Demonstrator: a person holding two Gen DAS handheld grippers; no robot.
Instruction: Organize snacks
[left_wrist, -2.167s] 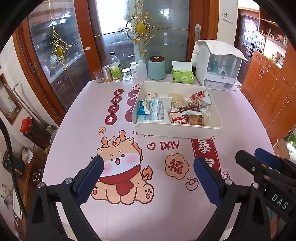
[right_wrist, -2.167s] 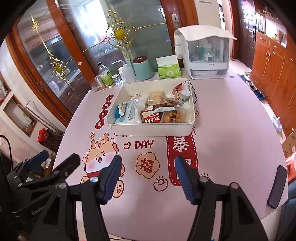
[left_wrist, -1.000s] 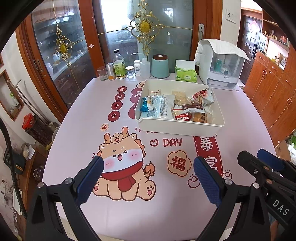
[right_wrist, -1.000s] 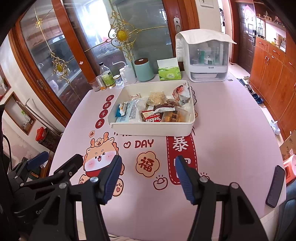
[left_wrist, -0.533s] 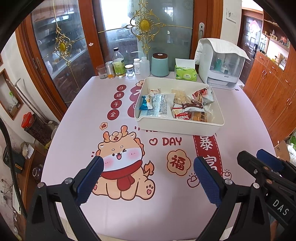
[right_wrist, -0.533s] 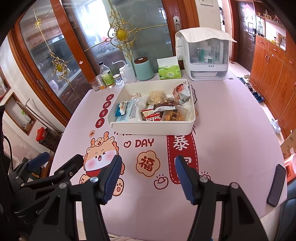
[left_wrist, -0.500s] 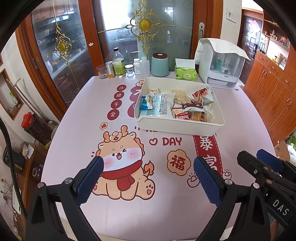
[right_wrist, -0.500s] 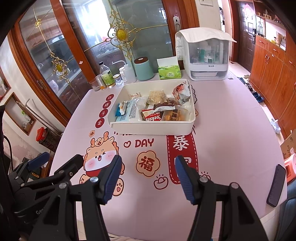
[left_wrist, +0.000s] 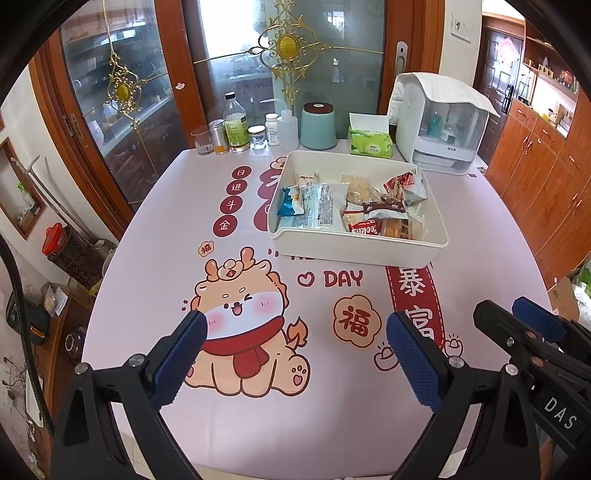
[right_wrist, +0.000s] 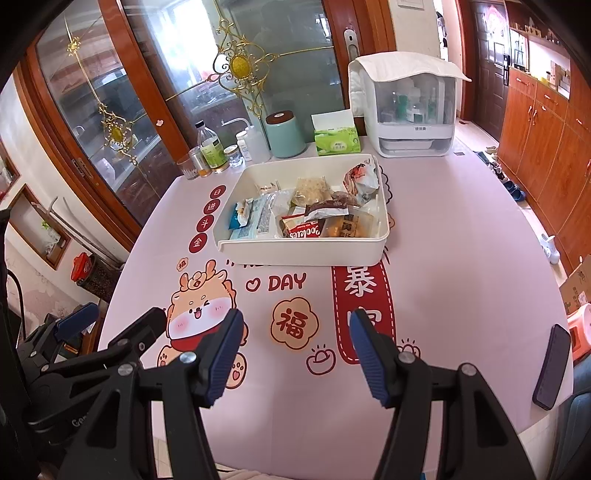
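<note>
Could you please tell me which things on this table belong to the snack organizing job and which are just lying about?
For the job: white tray; snack packets inside it; left gripper and right gripper, both open and empty.

Lying about: tissue box; teal canister; bottles; white dispenser; phone.

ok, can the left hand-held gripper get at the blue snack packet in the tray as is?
Probably yes. The left hand-held gripper is open and empty, the tablecloth between it and the white tray is bare, and the blue snack packet lies uncovered at the tray's left end. Only the near wall must be cleared.
</note>
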